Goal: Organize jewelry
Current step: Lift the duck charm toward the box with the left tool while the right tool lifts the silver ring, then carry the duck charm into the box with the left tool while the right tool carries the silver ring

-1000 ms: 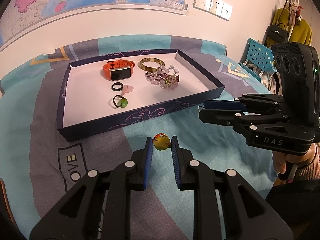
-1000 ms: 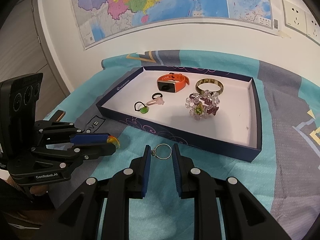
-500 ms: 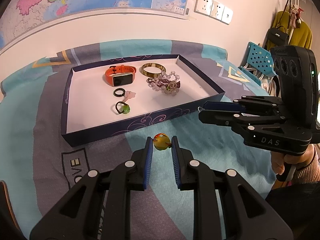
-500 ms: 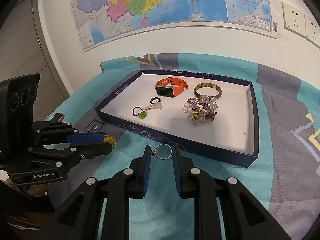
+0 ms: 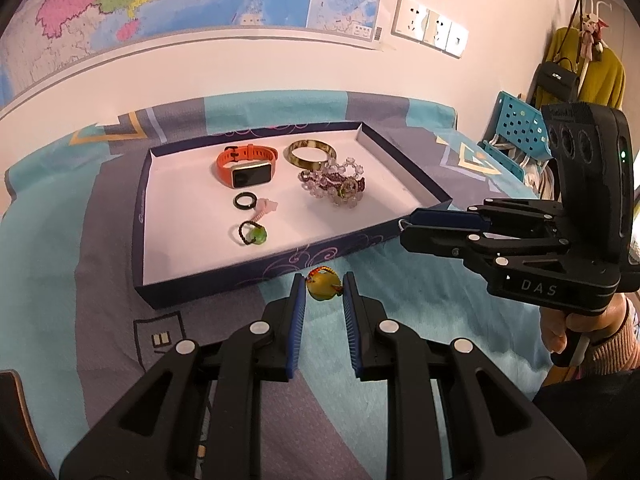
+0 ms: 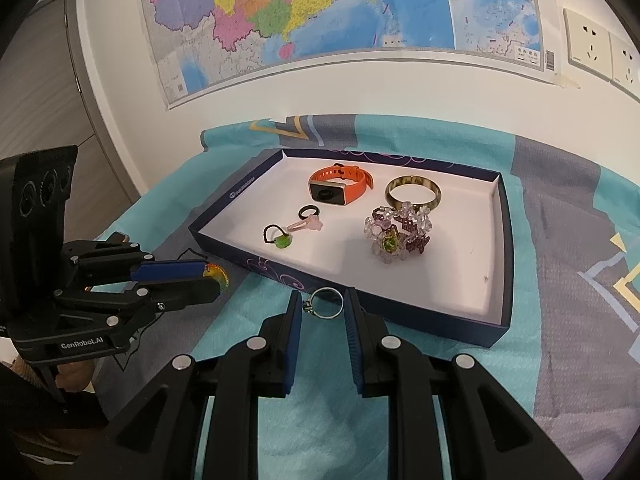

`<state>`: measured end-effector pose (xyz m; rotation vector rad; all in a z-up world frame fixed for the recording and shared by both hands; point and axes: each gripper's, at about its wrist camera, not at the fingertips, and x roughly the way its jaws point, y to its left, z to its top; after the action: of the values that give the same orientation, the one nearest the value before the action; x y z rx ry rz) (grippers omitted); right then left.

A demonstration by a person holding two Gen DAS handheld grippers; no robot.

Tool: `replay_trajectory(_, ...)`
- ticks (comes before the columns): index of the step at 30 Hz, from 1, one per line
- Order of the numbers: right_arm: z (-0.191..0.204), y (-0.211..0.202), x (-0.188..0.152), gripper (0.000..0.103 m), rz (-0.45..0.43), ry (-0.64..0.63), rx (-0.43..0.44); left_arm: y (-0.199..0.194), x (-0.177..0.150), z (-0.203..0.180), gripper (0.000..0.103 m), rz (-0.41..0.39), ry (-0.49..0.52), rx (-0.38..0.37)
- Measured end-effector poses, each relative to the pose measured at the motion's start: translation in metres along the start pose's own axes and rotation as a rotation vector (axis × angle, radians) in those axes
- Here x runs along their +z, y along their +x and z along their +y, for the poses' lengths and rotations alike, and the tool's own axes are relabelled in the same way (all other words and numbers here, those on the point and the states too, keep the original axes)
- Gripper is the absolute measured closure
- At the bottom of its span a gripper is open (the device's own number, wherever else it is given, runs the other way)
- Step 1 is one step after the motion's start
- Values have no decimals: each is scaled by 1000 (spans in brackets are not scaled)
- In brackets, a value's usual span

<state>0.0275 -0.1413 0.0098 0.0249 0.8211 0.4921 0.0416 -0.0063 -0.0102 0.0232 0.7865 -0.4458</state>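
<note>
My left gripper (image 5: 323, 286) is shut on a yellow-orange bead charm (image 5: 322, 284), held above the cloth just in front of the navy jewelry box (image 5: 260, 270). My right gripper (image 6: 322, 304) is shut on a thin silver ring (image 6: 325, 303), held in front of the box's near wall (image 6: 400, 314). Inside the box lie an orange smartwatch (image 5: 244, 167), a brown bangle (image 5: 311, 154), a purple beaded cluster (image 5: 335, 185), a black ring (image 5: 245, 201), a pink clip (image 5: 266, 208) and a green-stone ring (image 5: 252, 234). Each gripper shows in the other's view, the right one (image 5: 408, 224) and the left one (image 6: 216, 280).
The box sits on a teal and grey patterned cloth (image 6: 560, 320) over a table. A wall with a map (image 6: 320, 12) and sockets (image 5: 430, 30) stands behind. A blue chair (image 5: 516, 128) and hanging bags (image 5: 560, 76) are at the far right.
Both grippers have risen and drawn back slightly from the box, each still holding its item. The jewelry in the box has not moved.
</note>
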Motion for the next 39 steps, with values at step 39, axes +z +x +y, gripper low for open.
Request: replay_trajectory(39,-14,17,28,83,-18,-14,-51,18,30,13,83,-15,-1,58)
